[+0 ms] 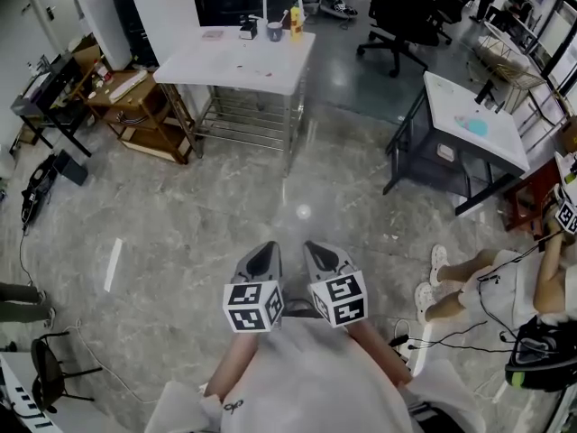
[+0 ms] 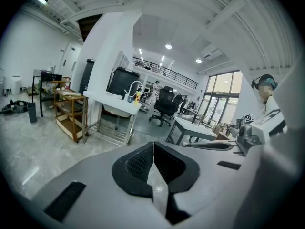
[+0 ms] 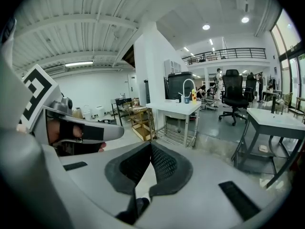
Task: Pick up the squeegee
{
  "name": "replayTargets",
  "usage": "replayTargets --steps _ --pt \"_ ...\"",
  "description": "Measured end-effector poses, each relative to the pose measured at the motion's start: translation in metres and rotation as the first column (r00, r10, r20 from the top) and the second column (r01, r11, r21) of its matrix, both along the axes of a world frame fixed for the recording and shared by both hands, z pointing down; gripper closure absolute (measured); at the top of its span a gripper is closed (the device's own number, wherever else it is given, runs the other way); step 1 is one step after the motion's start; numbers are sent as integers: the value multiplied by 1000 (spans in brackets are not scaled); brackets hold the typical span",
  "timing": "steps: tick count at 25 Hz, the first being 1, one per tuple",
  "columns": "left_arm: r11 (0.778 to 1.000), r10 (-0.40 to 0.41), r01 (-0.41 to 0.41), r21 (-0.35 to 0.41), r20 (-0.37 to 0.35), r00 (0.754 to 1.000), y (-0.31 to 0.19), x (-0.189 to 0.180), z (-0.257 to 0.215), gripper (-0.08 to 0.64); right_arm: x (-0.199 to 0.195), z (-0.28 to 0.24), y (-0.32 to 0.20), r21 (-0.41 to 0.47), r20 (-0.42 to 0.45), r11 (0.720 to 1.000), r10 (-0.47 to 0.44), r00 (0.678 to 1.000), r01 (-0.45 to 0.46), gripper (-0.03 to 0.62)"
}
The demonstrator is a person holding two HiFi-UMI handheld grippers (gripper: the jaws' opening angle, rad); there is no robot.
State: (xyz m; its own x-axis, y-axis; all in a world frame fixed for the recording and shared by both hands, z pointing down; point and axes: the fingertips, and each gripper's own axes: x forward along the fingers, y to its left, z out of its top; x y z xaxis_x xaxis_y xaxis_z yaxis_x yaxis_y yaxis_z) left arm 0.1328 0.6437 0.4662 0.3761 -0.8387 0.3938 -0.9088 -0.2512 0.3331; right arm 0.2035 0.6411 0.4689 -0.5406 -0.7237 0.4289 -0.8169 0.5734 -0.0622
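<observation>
The left gripper [image 1: 264,247] and right gripper [image 1: 313,246] were both clenched on nothing above the floor [image 1: 216,215], well short of the white table [image 1: 236,65], so the reach apparently hadn't started, and the squeegee, unidentifiable in any view, needed locating first.

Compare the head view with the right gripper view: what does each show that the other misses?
Head view only: the right tool seen from above with its marker cube, and a seated person's legs. Right gripper view only: that tool's jaws shut with nothing between them, the ceiling, a mezzanine railing. Both: the left tool, the white sink table, a black office chair.
</observation>
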Motion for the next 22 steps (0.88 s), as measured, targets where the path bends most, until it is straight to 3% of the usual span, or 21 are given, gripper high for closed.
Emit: replayTargets --steps 6,22 --pt "1000 8 -8 -28 -3 1000 -4 -3 8 532 -1 4 -6 -17 -7 1000 15 1000 -15 565" --pt "1000 19 -19 11 2 1000 -67 -4 -1 532 -1 -16 -73 49 7 998 49 999 -49 565"
